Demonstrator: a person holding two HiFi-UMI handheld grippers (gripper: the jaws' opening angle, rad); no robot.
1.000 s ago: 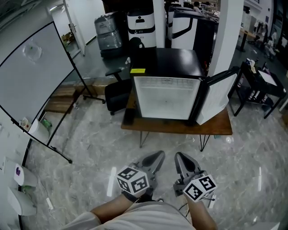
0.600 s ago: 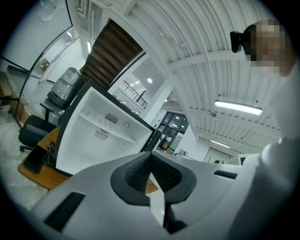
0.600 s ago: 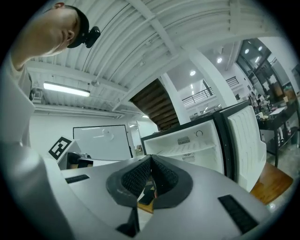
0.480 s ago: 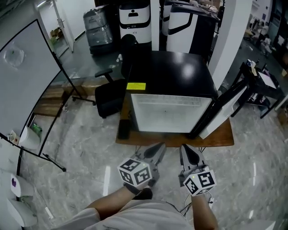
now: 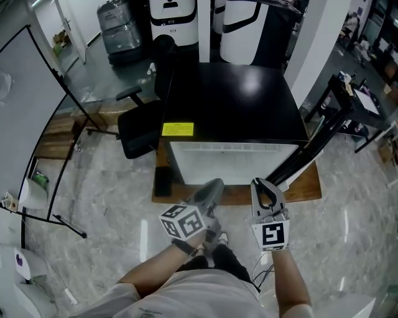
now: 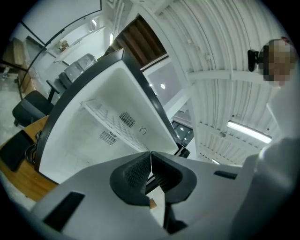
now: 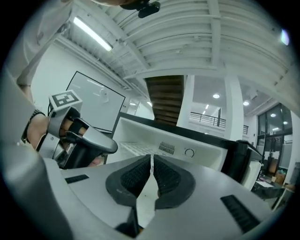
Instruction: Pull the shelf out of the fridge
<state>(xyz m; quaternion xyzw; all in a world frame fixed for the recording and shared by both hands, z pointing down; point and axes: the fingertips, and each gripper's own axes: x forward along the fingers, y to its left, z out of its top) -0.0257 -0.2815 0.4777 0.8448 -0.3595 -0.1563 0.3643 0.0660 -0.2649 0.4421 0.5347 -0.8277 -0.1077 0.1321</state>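
A black mini fridge (image 5: 233,99) stands on a low wooden table (image 5: 303,190), its door (image 5: 311,152) swung open to the right. The white wire shelf (image 6: 108,123) spans the white inside near the top, also seen as the shelf (image 7: 135,149) in the right gripper view. My left gripper (image 5: 214,186) is shut and empty, its tips just before the fridge opening. My right gripper (image 5: 262,185) hovers beside it at the table's front edge; its jaws are just starting to open from a closed stand, pads still nearly together, nothing between them. Neither touches the shelf.
A black office chair (image 5: 138,131) stands left of the fridge. A whiteboard on a wheeled stand (image 5: 37,124) fills the far left. A black flat device (image 5: 163,181) lies on the table's left end. White-and-black machines (image 5: 177,12) stand behind the fridge, a black cart (image 5: 364,102) at right.
The person has stepped closer to the fridge, which now fills the view's middle. Both grippers have moved forward and up to the fridge opening.
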